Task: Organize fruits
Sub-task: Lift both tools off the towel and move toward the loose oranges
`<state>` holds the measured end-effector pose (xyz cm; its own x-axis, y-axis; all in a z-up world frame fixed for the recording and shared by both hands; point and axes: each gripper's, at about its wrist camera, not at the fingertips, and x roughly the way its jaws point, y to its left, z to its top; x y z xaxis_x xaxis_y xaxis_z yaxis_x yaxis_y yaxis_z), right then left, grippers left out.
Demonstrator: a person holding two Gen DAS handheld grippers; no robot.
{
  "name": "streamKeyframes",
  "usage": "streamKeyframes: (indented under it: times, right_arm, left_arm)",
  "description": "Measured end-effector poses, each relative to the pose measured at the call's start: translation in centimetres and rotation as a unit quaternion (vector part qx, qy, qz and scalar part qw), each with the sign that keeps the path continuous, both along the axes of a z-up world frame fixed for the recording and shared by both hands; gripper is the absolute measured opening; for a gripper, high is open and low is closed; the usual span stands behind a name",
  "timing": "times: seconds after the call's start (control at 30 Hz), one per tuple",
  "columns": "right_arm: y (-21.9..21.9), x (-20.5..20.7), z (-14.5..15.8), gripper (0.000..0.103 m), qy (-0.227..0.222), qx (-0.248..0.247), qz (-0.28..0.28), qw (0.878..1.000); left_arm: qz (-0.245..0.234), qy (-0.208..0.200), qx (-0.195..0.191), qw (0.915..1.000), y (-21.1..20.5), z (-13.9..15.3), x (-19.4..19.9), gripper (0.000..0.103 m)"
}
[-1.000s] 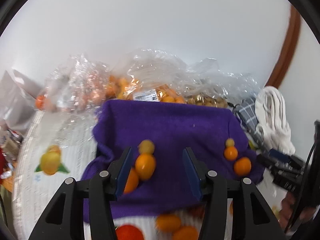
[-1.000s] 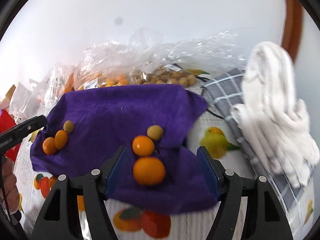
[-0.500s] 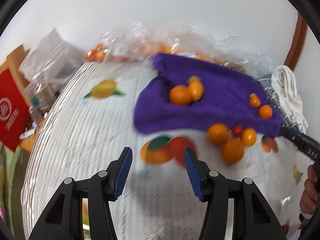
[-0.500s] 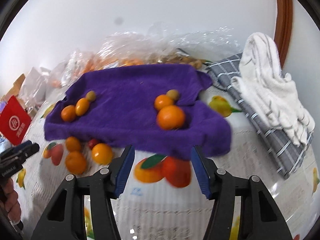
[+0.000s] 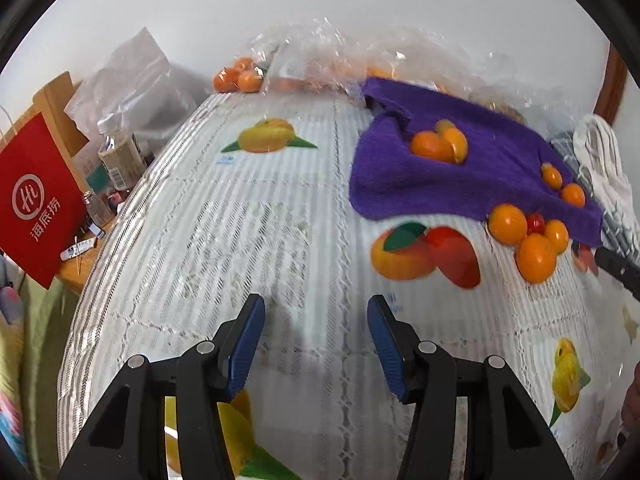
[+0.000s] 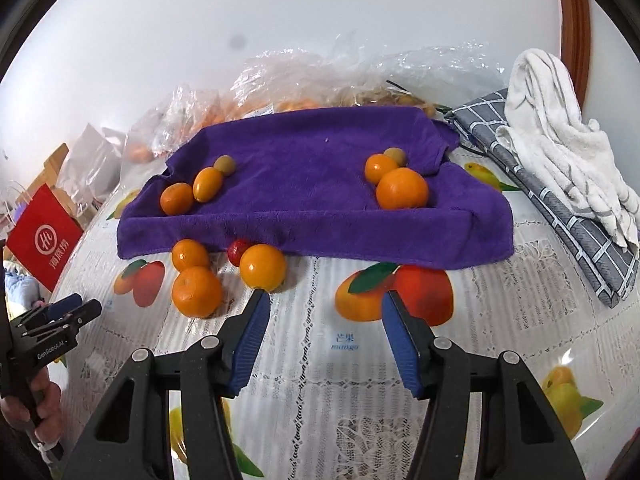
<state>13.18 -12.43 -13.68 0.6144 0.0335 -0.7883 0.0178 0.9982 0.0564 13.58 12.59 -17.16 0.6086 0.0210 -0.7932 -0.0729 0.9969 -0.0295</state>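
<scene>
Between the blue pads of our right gripper (image 6: 325, 312) there is only tablecloth (image 6: 320, 380): the jaws stand part-way apart over the printed mango, holding nothing. The tip of its left finger (image 6: 256, 320) sits just under the nearest loose orange (image 6: 263, 266); we cannot tell whether it touches. Our left gripper (image 5: 316, 320) is likewise apart and empty, over bare cloth well to the left of the fruit.

Outward from there, four loose fruits lie on the tablecloth against the front hem of the purple towel (image 6: 312, 184): that orange, two more (image 6: 196, 291) (image 6: 190, 255), and a small red fruit (image 6: 238, 250) tucked behind. On the towel sit two groups of three, one at its left end (image 6: 206, 184) and one at its right end (image 6: 401, 188).

We judge these fruits light, round and firm-skinned but bruisable, and apt to roll on the glossy cloth. We would take each across its widest middle, pads on opposite sides, with a gentle squeeze. The present gap looks about as wide as the nearest orange, so it may need widening first. The little red one, wedged between neighbours, would need the oranges cleared away before it.
</scene>
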Motion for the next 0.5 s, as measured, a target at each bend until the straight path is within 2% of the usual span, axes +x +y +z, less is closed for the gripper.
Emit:
streamKeyframes:
  times: [0.23,0.5]
  right_arm:
    - [0.9,0.5,-0.1,0.058,-0.002,-0.002,0.004,1.000]
    - [1.8,1.4,-0.1,0.061,-0.002,-0.007,0.013,1.000]
  left_arm:
    - [-0.012,-0.010,0.003,0.9999,0.0,-0.4,0.2,0.051]
    - [-0.022,-0.011,-0.020,0.9995,0.2,-0.5,0.2,0.061]
